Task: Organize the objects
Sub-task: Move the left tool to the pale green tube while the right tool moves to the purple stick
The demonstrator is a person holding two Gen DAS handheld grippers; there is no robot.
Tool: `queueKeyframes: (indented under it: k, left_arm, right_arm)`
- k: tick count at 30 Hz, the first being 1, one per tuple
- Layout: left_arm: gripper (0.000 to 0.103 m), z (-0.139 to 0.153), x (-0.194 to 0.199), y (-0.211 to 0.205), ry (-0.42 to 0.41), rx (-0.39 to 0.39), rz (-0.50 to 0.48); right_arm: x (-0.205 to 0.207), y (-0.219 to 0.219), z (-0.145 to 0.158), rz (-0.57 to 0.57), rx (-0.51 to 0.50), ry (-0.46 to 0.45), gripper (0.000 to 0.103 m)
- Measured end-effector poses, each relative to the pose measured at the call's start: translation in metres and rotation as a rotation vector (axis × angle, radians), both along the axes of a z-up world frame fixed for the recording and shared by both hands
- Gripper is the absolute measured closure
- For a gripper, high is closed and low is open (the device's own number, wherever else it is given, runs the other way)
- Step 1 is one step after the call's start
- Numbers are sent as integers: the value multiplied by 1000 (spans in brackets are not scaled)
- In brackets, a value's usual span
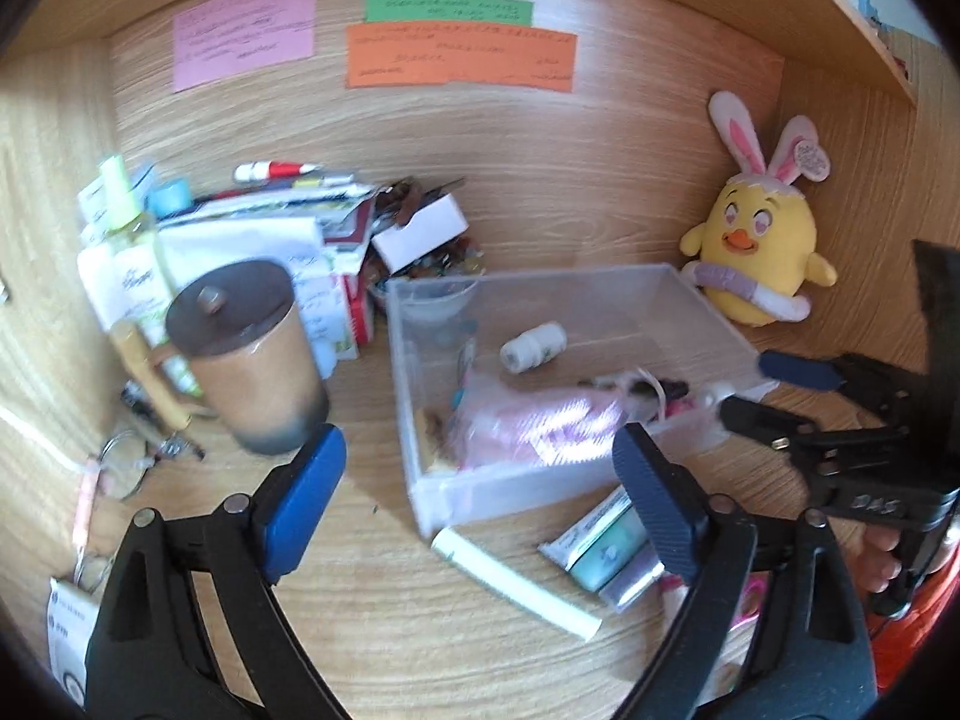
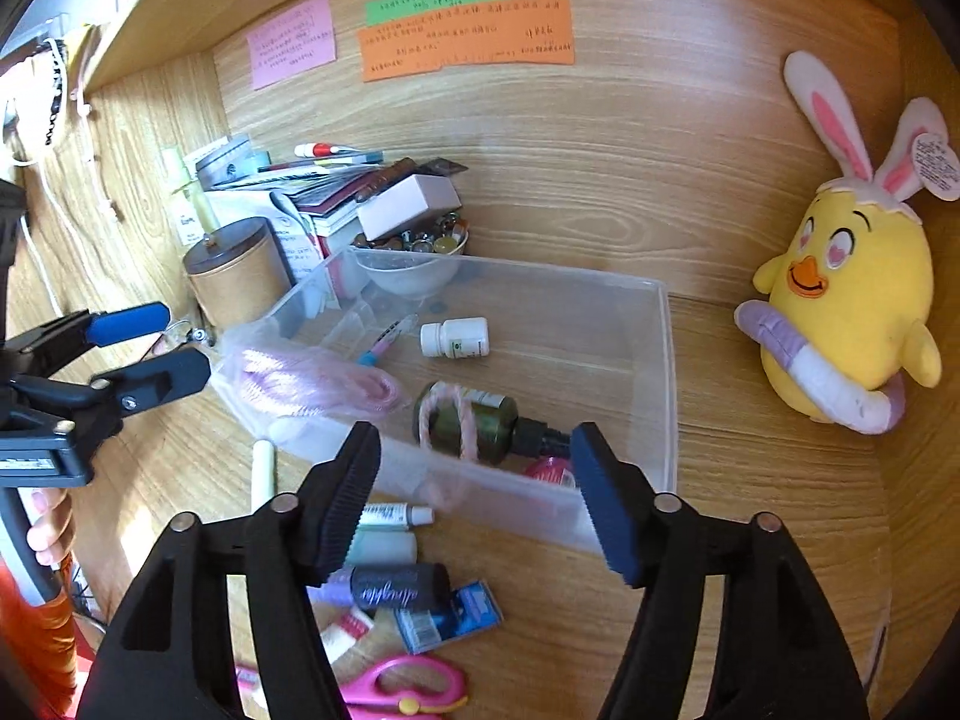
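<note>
A clear plastic bin [image 1: 540,276] [image 2: 667,360] sits mid-desk. Inside lie a white pill bottle [image 1: 533,349] [image 2: 454,338], a pink bag [image 1: 528,429] [image 2: 312,381] and a dark green bottle [image 2: 474,423] looped with pink cord. My left gripper [image 1: 480,462] is open at the bin's near left corner, gripping nothing. My right gripper [image 2: 480,450] [image 1: 774,384] is open over the bin's near wall, above the green bottle, also holding nothing. In front of the bin lie a white stick [image 1: 516,582] [image 2: 262,474], a dark tube [image 2: 399,588], a blue packet [image 2: 450,618] and pink scissors [image 2: 408,684].
A brown lidded mug [image 1: 252,360] stands left of the bin, with a pile of papers and boxes [image 1: 288,222] behind it. Glasses [image 1: 126,462] lie at the left edge. A yellow plush chick [image 2: 852,312] leans in the right corner. A shelf hangs overhead.
</note>
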State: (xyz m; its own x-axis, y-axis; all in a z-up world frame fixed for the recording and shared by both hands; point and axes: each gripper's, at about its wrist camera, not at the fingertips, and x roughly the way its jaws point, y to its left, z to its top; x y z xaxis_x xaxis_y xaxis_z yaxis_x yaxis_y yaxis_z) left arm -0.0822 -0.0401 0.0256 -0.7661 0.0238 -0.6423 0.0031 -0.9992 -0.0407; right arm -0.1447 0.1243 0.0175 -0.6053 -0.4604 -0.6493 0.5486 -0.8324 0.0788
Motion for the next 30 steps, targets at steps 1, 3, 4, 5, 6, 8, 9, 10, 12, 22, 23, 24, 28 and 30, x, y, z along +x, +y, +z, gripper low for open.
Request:
queueKeyframes:
  k: [1, 3, 4, 5, 6, 8, 9, 10, 12, 22, 23, 24, 28, 30]
  left_arm:
    - [9, -4, 2, 0, -8, 2, 7]
    - [8, -16, 5, -1, -39, 15, 17]
    - [8, -23, 5, 0, -59, 23, 16]
    - [8, -32, 4, 2, -84, 29, 14]
    - [8, -39, 2, 3, -105, 30, 14]
    - [8, -54, -1, 7, -148, 30, 15]
    - [8, -60, -3, 8, -168, 31, 18]
    - [8, -65, -5, 9, -184, 31, 18]
    - [9, -73, -7, 11, -205, 19, 22]
    - [43, -91, -4, 6, -261, 5, 28]
    - [48, -91, -2, 5, -262, 2, 29]
    - [54, -90, -1, 4, -259, 2, 30]
    - [69, -90, 9, -2, -250, 3, 22]
    - [77, -90, 15, -3, -243, -6, 18]
  right_arm:
    - [4, 2, 0, 3, -2, 1, 35]
    - [9, 4, -1, 3, -5, 2, 32]
    - [12, 6, -2, 5, -6, 0, 31]
    - [14, 6, -4, 8, -6, -2, 30]
    - [17, 7, -5, 11, -6, -6, 29]
    - [20, 7, -11, 17, -4, -22, 28]
    - [22, 6, -15, 20, 2, -30, 27]
    - [23, 5, -19, 25, 8, -39, 27]
    - [26, 1, -28, 37, 22, -56, 27]
    - [38, -35, -61, 116, 119, -107, 18]
    - [39, -39, -62, 121, 132, -105, 17]
    - [40, -44, -64, 130, 150, -101, 17]
    - [45, -59, -72, 149, 225, -84, 16]
    - [45, -63, -76, 150, 247, -86, 15]
